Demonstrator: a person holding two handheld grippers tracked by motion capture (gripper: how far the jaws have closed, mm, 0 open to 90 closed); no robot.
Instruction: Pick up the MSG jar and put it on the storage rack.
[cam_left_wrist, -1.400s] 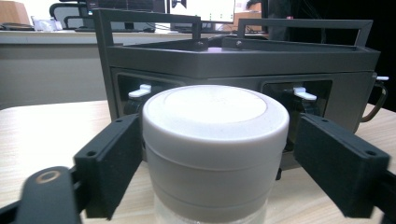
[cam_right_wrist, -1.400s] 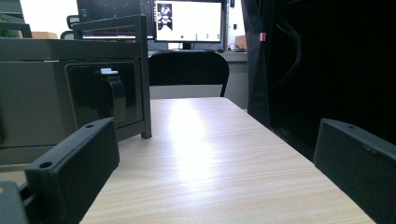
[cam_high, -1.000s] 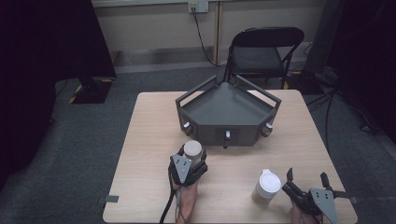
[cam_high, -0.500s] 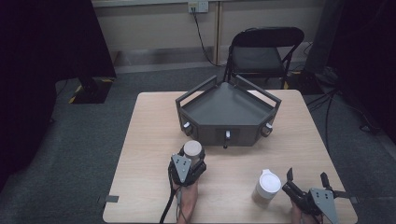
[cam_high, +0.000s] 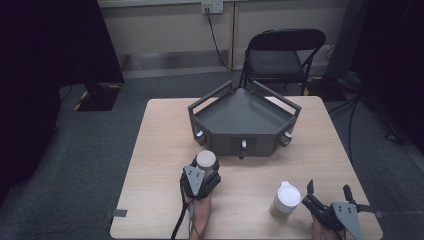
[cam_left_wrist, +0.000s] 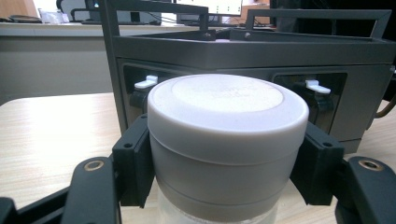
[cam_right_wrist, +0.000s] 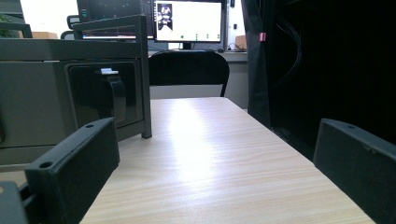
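A small jar with a pale grey-white lid (cam_high: 206, 160) (cam_left_wrist: 228, 121) stands on the wooden table (cam_high: 160, 150), just in front of the dark angular tray. My left gripper (cam_high: 206, 168) (cam_left_wrist: 228, 177) is shut on it, and its black pads (cam_left_wrist: 138, 164) press on both sides under the lid. A white lidded container (cam_high: 286, 200) stands at the front right of the table. My right gripper (cam_high: 328, 189) (cam_right_wrist: 210, 163) rests just right of that container, open, with only bare tabletop between its jaws.
The dark grey tray (cam_high: 240, 137) (cam_left_wrist: 252, 51) (cam_right_wrist: 32, 93), with raised handles and small white latches, sits at the middle back of the table. A black folding chair (cam_high: 280, 55) stands behind the table. A monitor (cam_right_wrist: 188, 21) glows in the background.
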